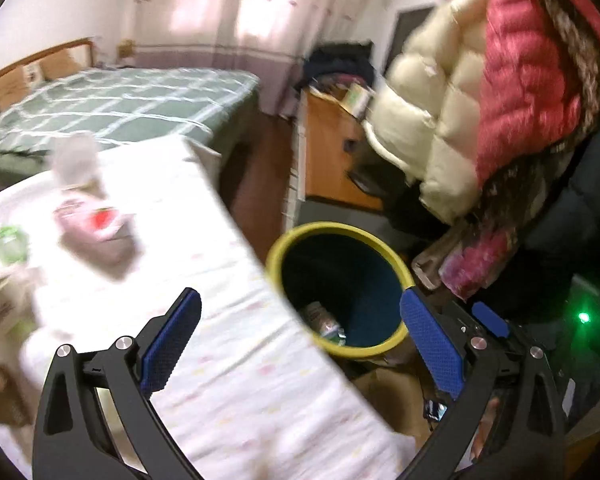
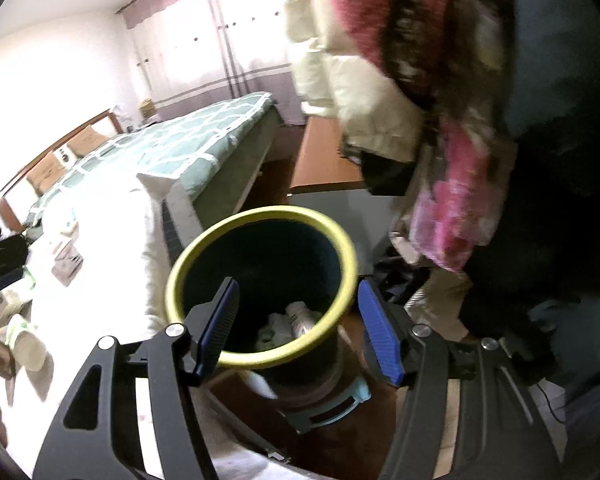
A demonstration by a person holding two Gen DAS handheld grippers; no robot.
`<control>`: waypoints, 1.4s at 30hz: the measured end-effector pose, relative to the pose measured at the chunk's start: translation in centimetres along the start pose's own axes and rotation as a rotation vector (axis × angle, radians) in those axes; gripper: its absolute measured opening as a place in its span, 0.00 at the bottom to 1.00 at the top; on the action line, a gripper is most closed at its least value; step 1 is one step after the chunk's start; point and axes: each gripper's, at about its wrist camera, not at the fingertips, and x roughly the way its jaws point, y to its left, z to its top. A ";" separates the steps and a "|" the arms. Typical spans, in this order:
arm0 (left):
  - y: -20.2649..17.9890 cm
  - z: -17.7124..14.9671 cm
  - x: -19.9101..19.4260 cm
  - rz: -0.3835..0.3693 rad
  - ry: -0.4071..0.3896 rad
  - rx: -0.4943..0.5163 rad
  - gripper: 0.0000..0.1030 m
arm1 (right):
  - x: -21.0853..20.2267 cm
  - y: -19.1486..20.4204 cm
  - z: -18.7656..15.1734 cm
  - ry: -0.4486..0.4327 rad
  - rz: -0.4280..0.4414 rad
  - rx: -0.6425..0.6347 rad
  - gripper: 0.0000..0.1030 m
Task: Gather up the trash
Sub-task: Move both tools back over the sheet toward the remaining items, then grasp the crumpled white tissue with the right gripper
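The left gripper [image 1: 300, 328] stands wide open with nothing between its blue pads [image 1: 171, 344]; below it lie the edge of a white-sheeted bed [image 1: 236, 380] and a dark bin with a yellow rim [image 1: 342, 229], which stands on the floor just beside that edge. Inside the bin, at the bottom, rests crumpled trash [image 1: 326, 322] — a wrapper or bottle, too blurred to tell which. Farther up the sheet, toward its left side, lie more scraps: a pinkish packet with a red mark [image 1: 100, 224], a green-and-white item [image 1: 10, 244] near the left edge, and papers [image 1: 0, 300] at the near left corner; all are smeared by motion.

The right gripper [image 2: 298, 330] is also open and empty, its pads apart over the near rim of the bin [image 2: 260, 216]; pale trash [image 2: 296, 320] shows at the bottom. Small boxes and packets [image 2: 66, 268] lie along the left side of the white sheet [image 2: 112, 240]. Puffy coats — cream and pink [image 1: 500, 100] — hang at the right; a green checked bed [image 1: 120, 100] stands beyond.
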 end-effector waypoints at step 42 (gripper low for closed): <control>25.2 -15.1 -22.9 0.505 -0.285 -0.439 0.95 | -1.2 41.9 -3.0 0.148 0.603 -0.687 0.60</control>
